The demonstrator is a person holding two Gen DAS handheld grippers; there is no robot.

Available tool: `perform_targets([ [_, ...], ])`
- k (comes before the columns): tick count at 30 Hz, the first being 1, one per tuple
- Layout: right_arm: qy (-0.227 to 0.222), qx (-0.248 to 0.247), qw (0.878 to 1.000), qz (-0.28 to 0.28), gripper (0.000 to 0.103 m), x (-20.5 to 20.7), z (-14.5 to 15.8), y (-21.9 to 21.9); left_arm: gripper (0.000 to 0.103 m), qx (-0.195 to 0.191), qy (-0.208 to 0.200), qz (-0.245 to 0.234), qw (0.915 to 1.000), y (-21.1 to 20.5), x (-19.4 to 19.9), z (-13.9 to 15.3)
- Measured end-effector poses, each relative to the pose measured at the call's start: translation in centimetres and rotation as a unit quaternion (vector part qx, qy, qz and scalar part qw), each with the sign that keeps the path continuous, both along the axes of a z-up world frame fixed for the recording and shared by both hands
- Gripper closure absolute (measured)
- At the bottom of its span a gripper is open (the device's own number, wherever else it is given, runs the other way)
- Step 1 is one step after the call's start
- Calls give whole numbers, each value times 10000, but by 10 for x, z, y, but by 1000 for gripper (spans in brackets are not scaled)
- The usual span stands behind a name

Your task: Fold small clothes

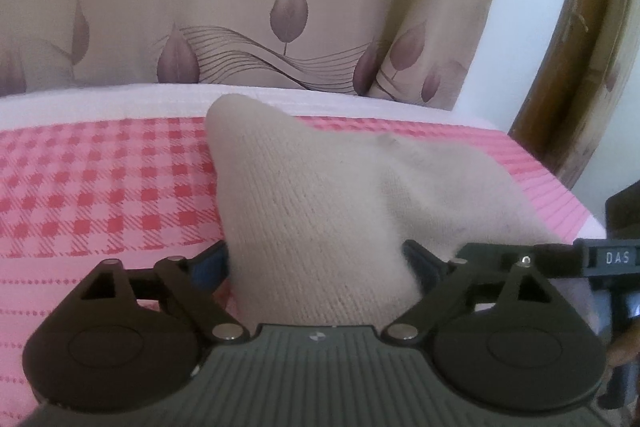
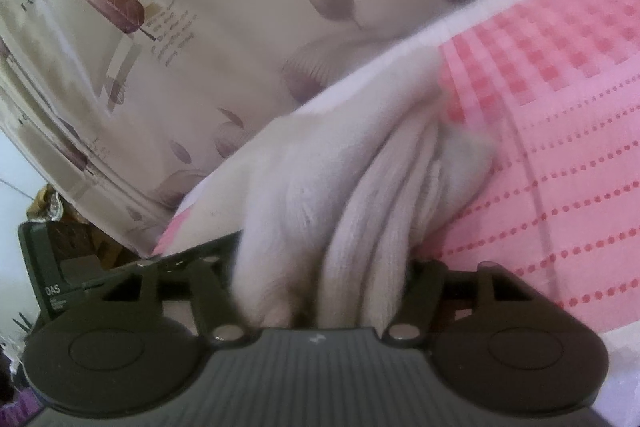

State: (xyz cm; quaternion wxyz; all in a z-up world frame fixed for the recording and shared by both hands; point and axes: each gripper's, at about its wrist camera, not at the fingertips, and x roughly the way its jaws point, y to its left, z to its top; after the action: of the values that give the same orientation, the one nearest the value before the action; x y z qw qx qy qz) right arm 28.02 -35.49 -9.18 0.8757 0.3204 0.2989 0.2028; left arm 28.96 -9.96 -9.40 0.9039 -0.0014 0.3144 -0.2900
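Cream knitted sock (image 1: 320,211) lies bunched on the pink checked cloth (image 1: 100,187) covering the bed. The left tool (image 1: 316,267) pinches one end of it, and the right tool (image 2: 320,287) pinches its gathered folds near the cloth's edge, before the leaf-printed curtain (image 1: 240,7).

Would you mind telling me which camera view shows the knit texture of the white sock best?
The left wrist view: the sock is sharp there, its ribs plain. The right wrist view shows it bunched into blurred folds.
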Motion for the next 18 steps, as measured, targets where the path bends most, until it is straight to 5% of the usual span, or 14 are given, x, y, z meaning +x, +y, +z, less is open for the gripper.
perform_targets([
  [7,-143,-56,9998,-89,50,-6,4,6,35,269,-359,30,9990,-9,-14,7],
  [18,-281,550,9980,-108,50,-20,6,17,45,361,-407,199,9983,7,-37,23],
])
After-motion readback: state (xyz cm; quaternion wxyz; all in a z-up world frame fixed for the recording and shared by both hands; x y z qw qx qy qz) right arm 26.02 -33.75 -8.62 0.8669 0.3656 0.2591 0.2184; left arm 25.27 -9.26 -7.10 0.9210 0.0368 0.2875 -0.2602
